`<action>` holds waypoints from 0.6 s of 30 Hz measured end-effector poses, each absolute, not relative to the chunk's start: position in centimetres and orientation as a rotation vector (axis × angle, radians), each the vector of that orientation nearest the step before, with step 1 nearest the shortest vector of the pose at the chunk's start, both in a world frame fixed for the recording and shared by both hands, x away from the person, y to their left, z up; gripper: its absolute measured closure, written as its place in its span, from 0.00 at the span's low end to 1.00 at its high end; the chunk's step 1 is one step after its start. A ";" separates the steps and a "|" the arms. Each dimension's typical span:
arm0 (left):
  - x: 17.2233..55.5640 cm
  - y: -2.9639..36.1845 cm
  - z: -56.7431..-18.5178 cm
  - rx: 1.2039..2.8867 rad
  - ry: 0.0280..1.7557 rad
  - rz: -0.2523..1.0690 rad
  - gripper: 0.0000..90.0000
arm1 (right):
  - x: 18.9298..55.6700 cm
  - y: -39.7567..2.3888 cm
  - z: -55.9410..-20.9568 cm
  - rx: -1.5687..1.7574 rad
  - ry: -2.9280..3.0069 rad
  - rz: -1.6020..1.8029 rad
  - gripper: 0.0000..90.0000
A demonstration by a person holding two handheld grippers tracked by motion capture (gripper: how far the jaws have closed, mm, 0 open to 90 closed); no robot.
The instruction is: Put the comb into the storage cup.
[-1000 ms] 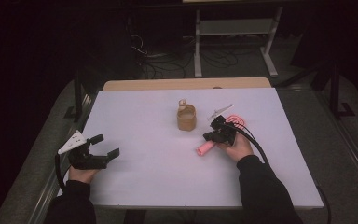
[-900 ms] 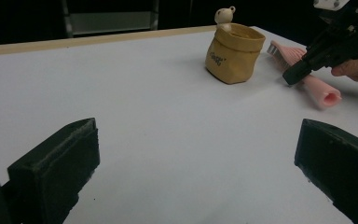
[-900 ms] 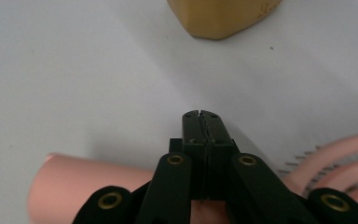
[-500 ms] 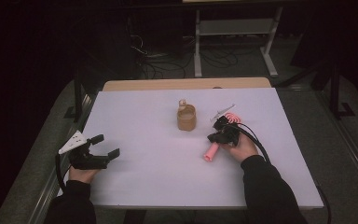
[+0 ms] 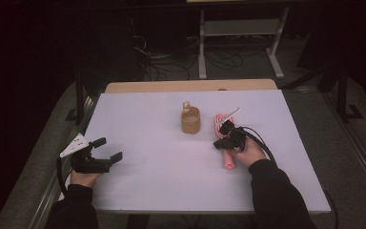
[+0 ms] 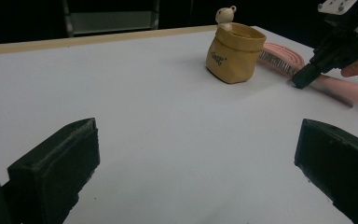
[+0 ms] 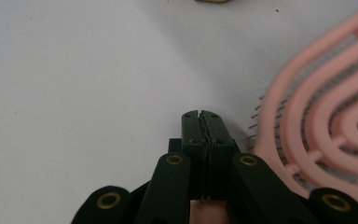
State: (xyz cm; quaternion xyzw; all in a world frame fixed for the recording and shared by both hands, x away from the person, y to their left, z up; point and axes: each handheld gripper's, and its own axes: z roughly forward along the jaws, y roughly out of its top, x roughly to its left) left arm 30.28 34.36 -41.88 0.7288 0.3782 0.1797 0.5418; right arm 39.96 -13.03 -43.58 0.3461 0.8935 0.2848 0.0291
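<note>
My right gripper [image 5: 220, 138], jaws pressed together, sits against the pink hairbrush [image 5: 227, 157]; light, stiff plastic, best taken by the handle. My left gripper [image 5: 108, 149] stands spread.

You can make out one piece of writing: a short dark word printed on the side of the tan pouch [image 6: 234, 53] that stands on the desk [image 6: 158, 121], seen in the left gripper view. The letters run slanted and are too small and blurred for you to read with certainty. In the high view and the right gripper view you will find no lettering, numbers or signs that can be read.
</note>
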 end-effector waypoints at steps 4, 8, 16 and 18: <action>30.3 34.4 -41.9 1.732 0.898 0.427 0.00 | 39.9 -13.3 -43.5 1.075 2.757 0.882 0.97; 30.3 34.3 -41.9 1.732 0.898 0.427 0.00 | 39.7 -13.7 -43.4 1.076 2.753 0.892 0.97; 30.3 34.3 -41.9 1.732 0.898 0.428 0.00 | 39.2 -14.1 -43.5 1.071 2.764 0.866 0.97; 30.3 34.3 -41.9 1.734 0.897 0.427 0.00 | 39.1 -14.4 -43.5 1.083 2.758 0.866 0.97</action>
